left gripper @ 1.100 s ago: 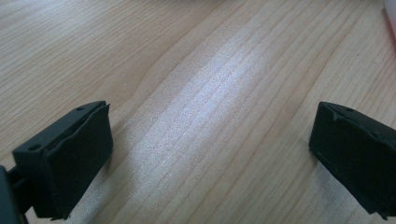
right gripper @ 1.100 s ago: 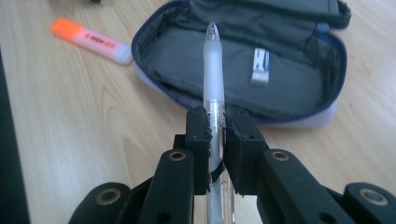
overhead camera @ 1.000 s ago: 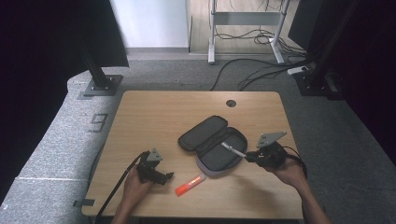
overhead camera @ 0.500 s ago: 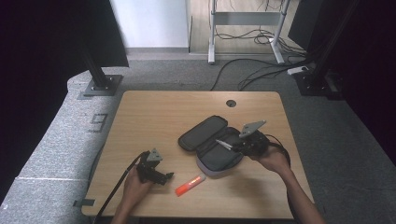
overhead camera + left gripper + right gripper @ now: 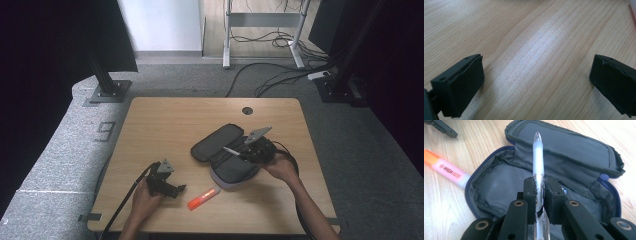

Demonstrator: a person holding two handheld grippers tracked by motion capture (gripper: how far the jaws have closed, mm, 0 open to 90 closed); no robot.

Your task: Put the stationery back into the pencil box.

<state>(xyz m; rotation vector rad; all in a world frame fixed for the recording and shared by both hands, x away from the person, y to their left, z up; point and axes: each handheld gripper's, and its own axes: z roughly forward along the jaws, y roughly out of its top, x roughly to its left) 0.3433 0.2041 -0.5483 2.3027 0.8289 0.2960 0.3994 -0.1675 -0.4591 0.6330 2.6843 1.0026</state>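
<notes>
A dark grey pencil case [image 5: 226, 156] [image 5: 506, 185] lies unzipped and spread open in the middle of the wooden table [image 5: 175, 120]. My right gripper [image 5: 242, 152] [image 5: 540, 187] hovers over its open compartment, shut on a translucent white pen [image 5: 538, 155] [image 5: 231, 150] that sticks out ahead of the jaws toward the lid. An orange highlighter [image 5: 203, 197] [image 5: 445, 170] lies on the table in front of the case. My left gripper [image 5: 179, 189] [image 5: 534, 82] rests on the table near the front left, open, with bare wood between its jaws.
A round cable hole [image 5: 247, 110] sits near the table's far edge. Black stand bases [image 5: 107, 90] and floor cables [image 5: 270, 75] lie beyond the table on the grey carpet. Cables trail from both grippers off the front edge.
My right gripper has carried the pen leftward from the case's right side to above its open compartment. The left gripper has stayed put.
</notes>
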